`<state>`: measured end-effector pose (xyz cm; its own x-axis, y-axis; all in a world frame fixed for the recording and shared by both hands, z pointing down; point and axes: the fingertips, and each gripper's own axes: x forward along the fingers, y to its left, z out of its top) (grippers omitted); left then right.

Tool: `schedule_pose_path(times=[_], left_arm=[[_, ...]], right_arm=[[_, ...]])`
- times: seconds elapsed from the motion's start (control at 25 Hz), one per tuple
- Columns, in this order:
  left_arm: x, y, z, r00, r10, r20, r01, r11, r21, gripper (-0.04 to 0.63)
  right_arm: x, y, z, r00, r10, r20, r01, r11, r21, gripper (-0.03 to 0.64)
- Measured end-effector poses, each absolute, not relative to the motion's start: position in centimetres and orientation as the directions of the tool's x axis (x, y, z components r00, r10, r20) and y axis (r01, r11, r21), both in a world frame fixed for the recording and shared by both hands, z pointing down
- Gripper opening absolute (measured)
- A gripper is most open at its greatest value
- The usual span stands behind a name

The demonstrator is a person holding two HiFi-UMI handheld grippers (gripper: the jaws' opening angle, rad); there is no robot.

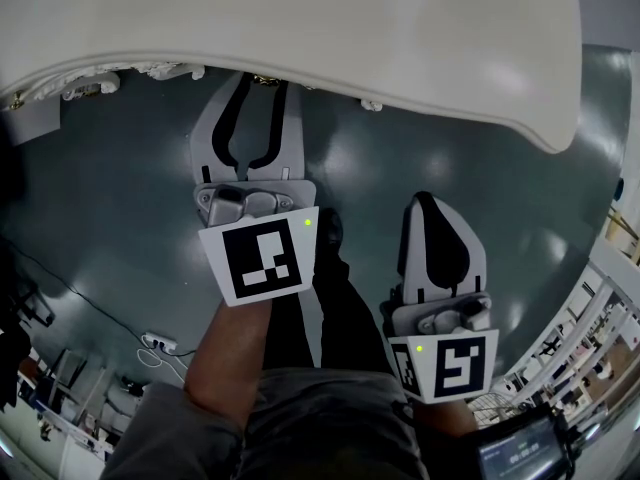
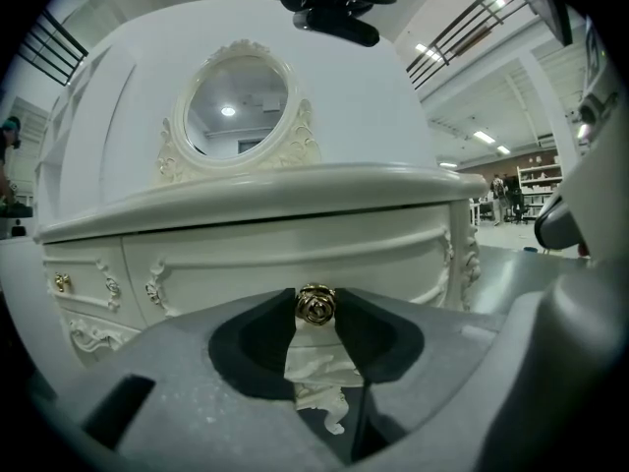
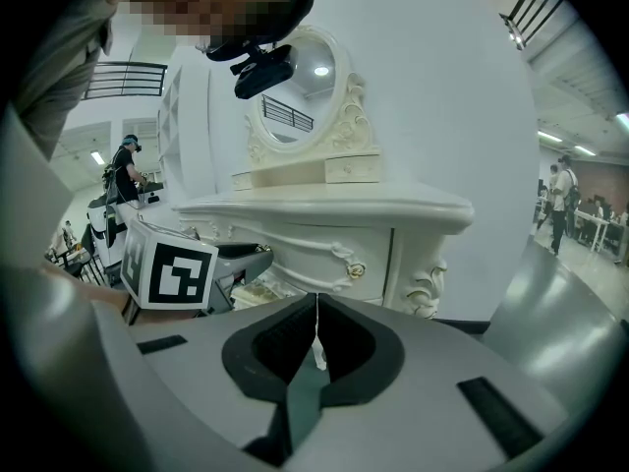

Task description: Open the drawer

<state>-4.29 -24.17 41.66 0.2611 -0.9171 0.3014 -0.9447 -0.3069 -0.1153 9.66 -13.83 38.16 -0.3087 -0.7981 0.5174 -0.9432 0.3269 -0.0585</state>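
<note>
The white carved dressing table (image 2: pixel 295 190) fills the left gripper view, and its wide middle drawer (image 2: pixel 226 264) is closed. A gold rose-shaped knob (image 2: pixel 315 306) sits at the drawer's middle. My left gripper (image 2: pixel 315 315) holds that knob, with a pad pressed to each side. In the head view the left gripper (image 1: pixel 264 86) reaches under the table's top (image 1: pixel 300 18), which hides its tips. My right gripper (image 1: pixel 432 203) hangs lower right, away from the table, jaws together and empty. In the right gripper view, the right gripper (image 3: pixel 316 301) shows its tips meeting in a thin line.
An oval mirror (image 2: pixel 236 106) stands on the table top. A small side drawer with its own gold knob (image 2: pixel 61 282) lies to the left. The floor is dark green, with a power strip (image 1: pixel 158 344) at the lower left. My legs (image 1: pixel 335 313) stand between the grippers. People stand far behind (image 3: pixel 128 165).
</note>
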Motion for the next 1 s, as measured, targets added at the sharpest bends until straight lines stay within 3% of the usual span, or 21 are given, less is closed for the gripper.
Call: schedule_pose_path(times=[0.44, 0.76, 1.0], left_arm=[[-3.95, -24.41, 41.64, 0.231, -0.926, 0.298, -0.933, -0.298, -0.203, 0.147], [-4.28, -24.86, 42.00, 0.271, -0.919, 0.286, -0.950, -0.303, -0.072, 0.158], [-4.06, -24.65, 41.95, 0.284, -0.915, 0.286, -0.947, -0.314, -0.064, 0.150]], right_arm=[[9.86, -13.78, 37.85, -0.311, -0.800, 0.514, -0.942, 0.330, -0.057, 0.014], [9.76, -13.84, 37.87, -0.312, -0.800, 0.513, -0.942, 0.332, -0.056, 0.014], [9.76, -13.74, 38.07, -0.314, -0.797, 0.516, -0.941, 0.334, -0.057, 0.014]])
